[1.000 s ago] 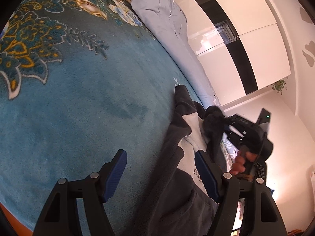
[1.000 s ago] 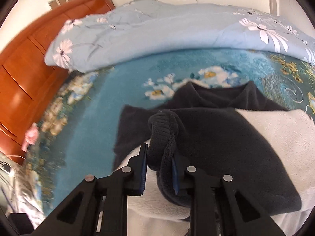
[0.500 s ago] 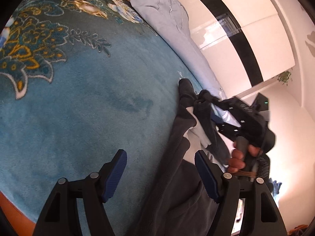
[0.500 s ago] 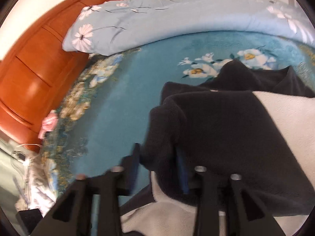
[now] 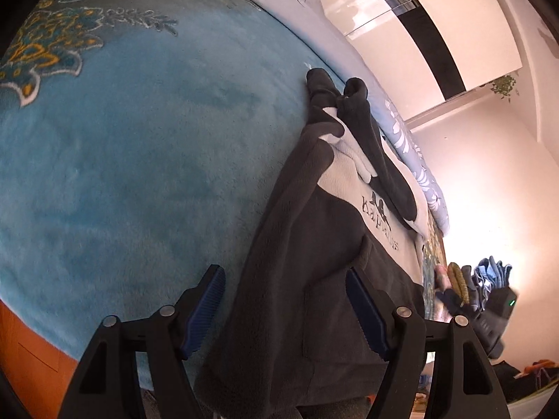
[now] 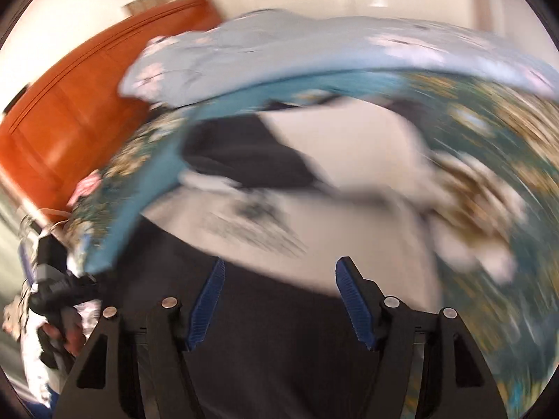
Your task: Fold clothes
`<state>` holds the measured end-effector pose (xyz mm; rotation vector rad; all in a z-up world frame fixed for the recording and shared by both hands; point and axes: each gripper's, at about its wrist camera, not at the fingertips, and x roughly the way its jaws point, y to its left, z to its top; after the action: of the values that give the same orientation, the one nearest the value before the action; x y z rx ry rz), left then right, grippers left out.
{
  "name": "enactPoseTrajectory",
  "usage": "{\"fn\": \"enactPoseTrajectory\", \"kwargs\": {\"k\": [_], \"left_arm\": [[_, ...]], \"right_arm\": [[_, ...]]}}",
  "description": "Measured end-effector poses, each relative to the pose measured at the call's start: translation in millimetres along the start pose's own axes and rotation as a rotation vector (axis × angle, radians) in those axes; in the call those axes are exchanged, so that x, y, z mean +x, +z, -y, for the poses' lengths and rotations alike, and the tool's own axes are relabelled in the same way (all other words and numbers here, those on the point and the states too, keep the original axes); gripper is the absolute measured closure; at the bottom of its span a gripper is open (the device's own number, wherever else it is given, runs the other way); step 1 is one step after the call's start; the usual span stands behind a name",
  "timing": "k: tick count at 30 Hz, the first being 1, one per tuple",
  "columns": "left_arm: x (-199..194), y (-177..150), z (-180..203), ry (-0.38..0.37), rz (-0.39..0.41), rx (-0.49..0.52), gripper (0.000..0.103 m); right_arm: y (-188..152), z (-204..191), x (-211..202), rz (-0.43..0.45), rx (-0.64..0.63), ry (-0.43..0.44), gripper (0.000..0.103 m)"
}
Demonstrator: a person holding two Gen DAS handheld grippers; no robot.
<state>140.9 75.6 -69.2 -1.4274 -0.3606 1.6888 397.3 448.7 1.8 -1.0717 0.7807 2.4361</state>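
Bedroom, one bed, items listed by size.

1. Teal floral blanket: covers the bed, plush; most of it bare.
2. Pale blue quilt: bunched along the bed's far edge, beside the white wardrobe.
3. Dark grey and white sweatshirt: lies near the bed's front edge. One dark sleeve is laid across the white chest panel, its cuff standing up. The hem hangs over the edge.
4. Left gripper: fingers spread wide, straddling the sweatshirt's lower body, holding nothing.
5. Right gripper: fingers also apart, empty, above the dark fabric; this view is heavily blurred.

Risks, as judged:
- Overhanging hem could drag the garment off the front edge.
- Loose sleeve may slide off the chest if the body is tugged.
- Thick fleece could bunch or slip from a shallow pinch.
- Pads might catch blanket pile along with cloth.
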Motion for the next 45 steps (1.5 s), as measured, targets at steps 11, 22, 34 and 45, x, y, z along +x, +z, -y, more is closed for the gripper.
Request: {"fn": "enactPoseTrajectory", "kwargs": {"k": [11, 22, 34, 45], "left_arm": [[-2.4, -20.1, -13.8, -0.122, -0.063, -0.066, 0.028], [-16.0, -38.6, -21.4, -0.175, -0.105, -0.07, 0.03], [-38.3, -5.2, -20.6, -0.295, -0.052, -0.162, 0.081], [-40.0, 102.9, 32.4, -0.462, -0.006, -0.168, 0.081]], "right_arm": [[-105.1, 86.0, -18.3, 0.045, 0.417, 0.28, 0.035], [-131.8, 66.2, -5.4, 0.024, 0.431, 0.479, 0.053], [-117.0, 75.7, -10.7, 0.087, 0.517, 0.648, 0.083], [28.5, 61.5, -6.7, 0.208, 0.456, 0.789, 0.083]]}}
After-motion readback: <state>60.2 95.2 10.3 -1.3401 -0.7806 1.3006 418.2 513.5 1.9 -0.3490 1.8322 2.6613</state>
